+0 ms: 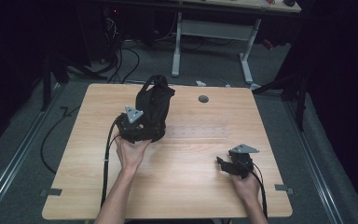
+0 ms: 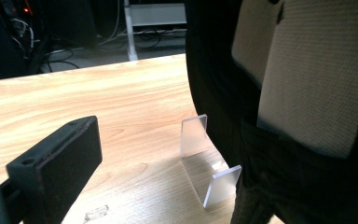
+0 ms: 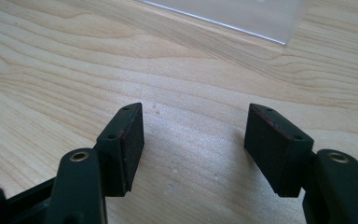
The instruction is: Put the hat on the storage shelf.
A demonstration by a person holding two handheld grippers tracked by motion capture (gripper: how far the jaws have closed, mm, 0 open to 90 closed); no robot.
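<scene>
The left gripper [image 1: 137, 128] sits right up against the foot of a black bag [image 1: 154, 105] standing upright toward the far left of the wooden table [image 1: 191, 186]. Its jaws are spread wide with nothing pinched between them; in the left gripper view one pad [image 2: 60, 163] hangs free over bare wood, while the bag's dark fabric and a pale mesh panel [image 2: 307, 79] loom just beside it. I'd judge the bag has been set down to stand by itself, propped by a clear acrylic stand [image 2: 205, 163] touching its base. The left hand [image 1: 131, 154] cups the gripper from behind, forearm reaching in from the near edge, wrist level and aimed at the bag. Well apart, near the front right corner, the right gripper [image 1: 228, 164] rests low over the table, jaws parted and empty in its own view, pads [image 3: 133, 144] tilted down at the wood. The right hand [image 1: 246, 183] looks to be waiting.
</scene>
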